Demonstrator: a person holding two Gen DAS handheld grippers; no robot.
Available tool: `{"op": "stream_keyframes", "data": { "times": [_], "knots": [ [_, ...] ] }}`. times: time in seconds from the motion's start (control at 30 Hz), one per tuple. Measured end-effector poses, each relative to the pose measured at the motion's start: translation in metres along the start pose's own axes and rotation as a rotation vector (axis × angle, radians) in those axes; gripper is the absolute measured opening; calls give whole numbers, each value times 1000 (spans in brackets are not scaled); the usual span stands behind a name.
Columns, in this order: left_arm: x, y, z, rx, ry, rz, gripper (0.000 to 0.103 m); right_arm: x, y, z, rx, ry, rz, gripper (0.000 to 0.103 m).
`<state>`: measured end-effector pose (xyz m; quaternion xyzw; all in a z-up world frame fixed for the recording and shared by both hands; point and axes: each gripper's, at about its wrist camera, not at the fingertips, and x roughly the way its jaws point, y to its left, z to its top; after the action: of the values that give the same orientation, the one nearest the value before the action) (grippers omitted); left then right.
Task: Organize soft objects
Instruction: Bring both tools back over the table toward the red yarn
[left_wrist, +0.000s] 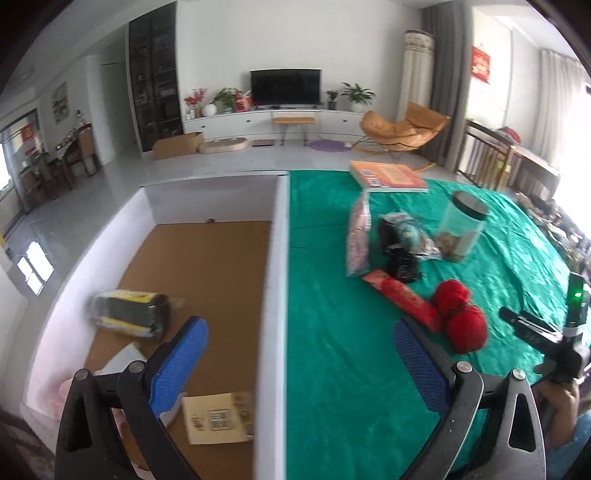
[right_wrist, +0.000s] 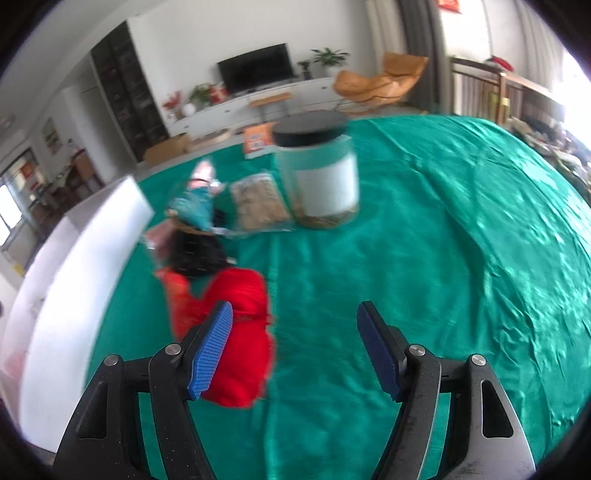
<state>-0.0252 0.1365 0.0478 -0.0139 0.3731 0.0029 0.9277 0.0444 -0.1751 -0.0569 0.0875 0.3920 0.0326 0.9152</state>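
A white box (left_wrist: 275, 280) with a cardboard floor stands at the left of the green-clothed table (left_wrist: 332, 369). Inside it lie a black and yellow wrapped roll (left_wrist: 129, 314) and a paper card (left_wrist: 218, 417). My left gripper (left_wrist: 299, 354) is open and empty, straddling the box's right wall. Two red yarn balls (left_wrist: 460, 314) lie on the cloth beside a red packet (left_wrist: 402, 299). In the right wrist view my right gripper (right_wrist: 295, 343) is open and empty just right of the red yarn (right_wrist: 240, 332). The right gripper also shows at the left wrist view's edge (left_wrist: 546, 332).
A clear jar with a black lid (left_wrist: 463, 229) (right_wrist: 321, 173), a pink bag (left_wrist: 358, 236), a black pouch (left_wrist: 400, 254), a teal soft item (right_wrist: 195, 210) and a snack bag (right_wrist: 258, 203) cluster mid-table. An orange book (left_wrist: 388, 175) lies at the far edge.
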Motion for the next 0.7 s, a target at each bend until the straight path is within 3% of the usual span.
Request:
{"op": "stream_keyframes", "data": {
  "times": [0.07,0.13,0.2,0.27,0.37,0.53,0.7],
  "knots": [
    [6,-33,-6,61,26,-68,103,5,-25,-14,60,11,-40,73],
    [20,-66,-19,114,80,-143,103,1,-41,-9,158,12,25,75],
    [43,-92,-35,150,153,-204,103,-7,-41,-6,137,-34,-5,74],
    [72,-109,-50,165,228,-222,103,-4,-40,-6,129,-19,15,75],
    [106,-109,-57,125,256,-203,103,3,-36,-12,113,8,18,75],
    [141,-88,-46,20,223,-146,103,11,-32,-18,101,30,13,75],
    [165,-81,-41,19,198,-107,103,18,-33,-21,108,55,1,74]
  ]
}}
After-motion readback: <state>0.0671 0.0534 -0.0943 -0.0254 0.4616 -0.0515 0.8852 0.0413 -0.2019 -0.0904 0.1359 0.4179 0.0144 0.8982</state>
